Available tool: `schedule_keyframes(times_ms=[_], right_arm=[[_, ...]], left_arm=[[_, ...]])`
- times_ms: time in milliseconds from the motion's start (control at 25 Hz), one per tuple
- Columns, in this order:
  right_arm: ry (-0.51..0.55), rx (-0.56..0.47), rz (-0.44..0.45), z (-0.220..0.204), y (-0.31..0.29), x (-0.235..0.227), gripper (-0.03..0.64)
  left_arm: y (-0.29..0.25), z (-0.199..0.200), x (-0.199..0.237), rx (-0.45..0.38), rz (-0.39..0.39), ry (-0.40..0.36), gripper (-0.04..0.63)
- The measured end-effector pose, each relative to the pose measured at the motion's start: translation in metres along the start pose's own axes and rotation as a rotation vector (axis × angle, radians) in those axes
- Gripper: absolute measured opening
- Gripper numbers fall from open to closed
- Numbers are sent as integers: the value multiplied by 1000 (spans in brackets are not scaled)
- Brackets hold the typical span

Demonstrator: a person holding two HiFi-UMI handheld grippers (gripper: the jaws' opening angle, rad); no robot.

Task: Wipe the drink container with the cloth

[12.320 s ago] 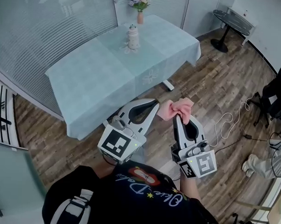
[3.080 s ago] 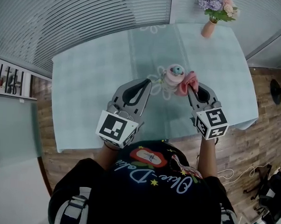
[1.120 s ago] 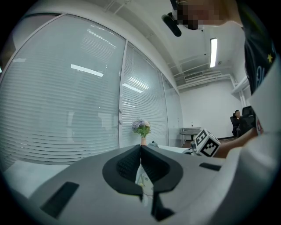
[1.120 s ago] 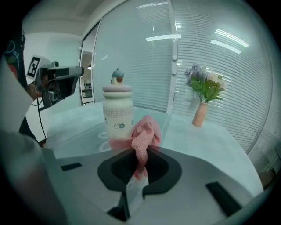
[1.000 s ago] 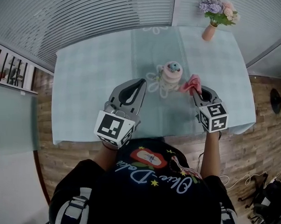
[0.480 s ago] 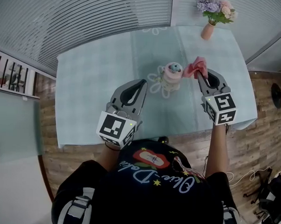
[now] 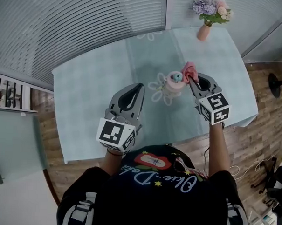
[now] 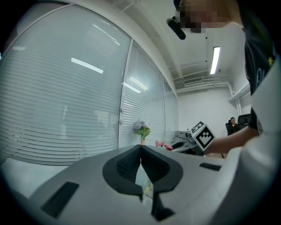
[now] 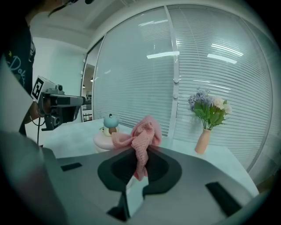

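The drink container (image 7: 174, 84) is a pale pink pot with a teal knob on its lid, standing mid-table on a flower-shaped mat; it also shows in the right gripper view (image 9: 106, 134). My right gripper (image 7: 192, 80) is shut on the pink cloth (image 7: 188, 70), and the cloth (image 9: 141, 137) rests against the container's right side at the lid. My left gripper (image 7: 137, 89) is shut with nothing in it, hovering over the table to the left of the container, about a hand's width away. In the left gripper view its jaws (image 8: 141, 148) meet.
A pink vase of flowers (image 7: 207, 14) stands at the table's far right corner. The table (image 7: 90, 89) has a light blue checked cloth. Window blinds run behind it. A wooden floor lies right of the table's edge (image 7: 251, 107).
My right gripper has brought the cloth in from the container's right until it touches the lid. The left gripper has stayed about where it was.
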State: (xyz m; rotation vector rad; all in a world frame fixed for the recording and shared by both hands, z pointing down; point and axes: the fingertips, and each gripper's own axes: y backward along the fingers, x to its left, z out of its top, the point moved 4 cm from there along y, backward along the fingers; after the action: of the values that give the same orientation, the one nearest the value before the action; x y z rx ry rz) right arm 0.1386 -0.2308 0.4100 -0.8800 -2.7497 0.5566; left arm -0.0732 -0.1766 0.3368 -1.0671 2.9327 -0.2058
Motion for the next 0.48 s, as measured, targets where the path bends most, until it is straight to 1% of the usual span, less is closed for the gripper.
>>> schedule_keyframes(times_ms=[160,280,360,480], right_arm=[[-35,18,15,-8,-7,3,28],[-46,17,26,-15,-12,3,28],[-49,15,34,-20,-16,2,28],[-54,13,65,-27,-19,-1,28]], left_arm=[[2,-5,2,-4,-26,-21,5],[-1,-10,-4,-2,-55,-20,5],[-3,-12,-5,3,-51,-14,5],[0,-13,-5,7,-15,-8,5]])
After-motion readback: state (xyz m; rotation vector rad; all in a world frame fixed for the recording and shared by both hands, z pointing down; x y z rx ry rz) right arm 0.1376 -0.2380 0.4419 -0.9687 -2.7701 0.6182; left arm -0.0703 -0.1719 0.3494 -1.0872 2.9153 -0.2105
